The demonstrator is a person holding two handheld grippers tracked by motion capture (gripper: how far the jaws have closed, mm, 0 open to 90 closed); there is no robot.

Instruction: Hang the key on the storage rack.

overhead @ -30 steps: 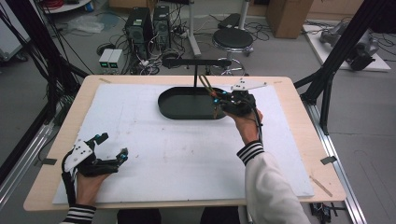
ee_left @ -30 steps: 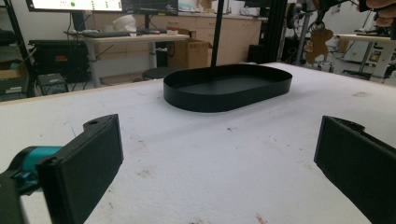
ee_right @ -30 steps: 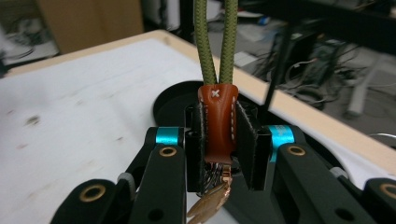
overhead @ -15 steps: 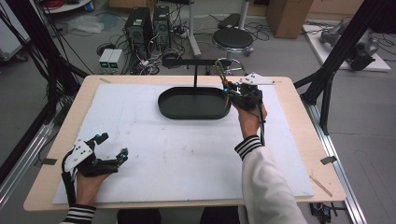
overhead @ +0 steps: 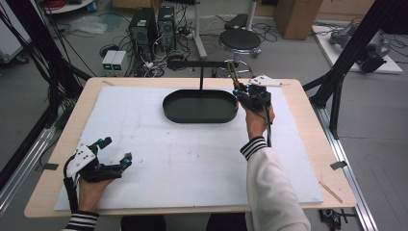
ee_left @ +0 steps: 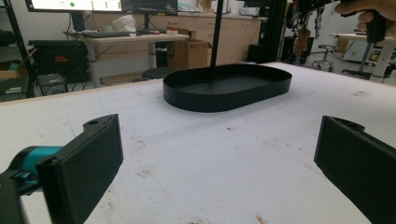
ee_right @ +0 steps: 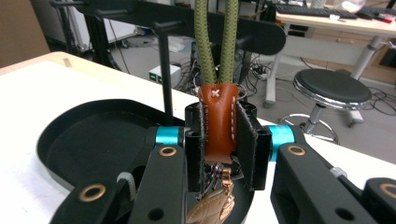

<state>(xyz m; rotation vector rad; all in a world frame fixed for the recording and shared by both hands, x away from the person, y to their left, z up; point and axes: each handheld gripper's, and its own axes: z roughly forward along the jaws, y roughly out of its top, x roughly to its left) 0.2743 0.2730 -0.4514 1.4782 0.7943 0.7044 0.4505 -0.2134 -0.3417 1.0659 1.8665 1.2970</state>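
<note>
Over the white foam-covered table (overhead: 192,159), the high view showed a shallow black oval tray (overhead: 200,107) with an upright black T-shaped stand (overhead: 201,65) rising from it; the right gripper (overhead: 239,90) hung at the tray's right end, an olive-green cord loop (overhead: 232,72) rising from it toward the crossbar, while the left gripper (overhead: 115,154) rested near the table's front left, well apart from the tray. From the left gripper view, its two black jaws stood wide apart over bare foam, the tray (ee_left: 227,87) beyond them. From the right gripper view, the jaws were clamped on a brown stitched leather tab (ee_right: 219,123) joining the cord loop (ee_right: 215,37), with a copper leaf-shaped charm (ee_right: 211,207) dangling below.
</note>
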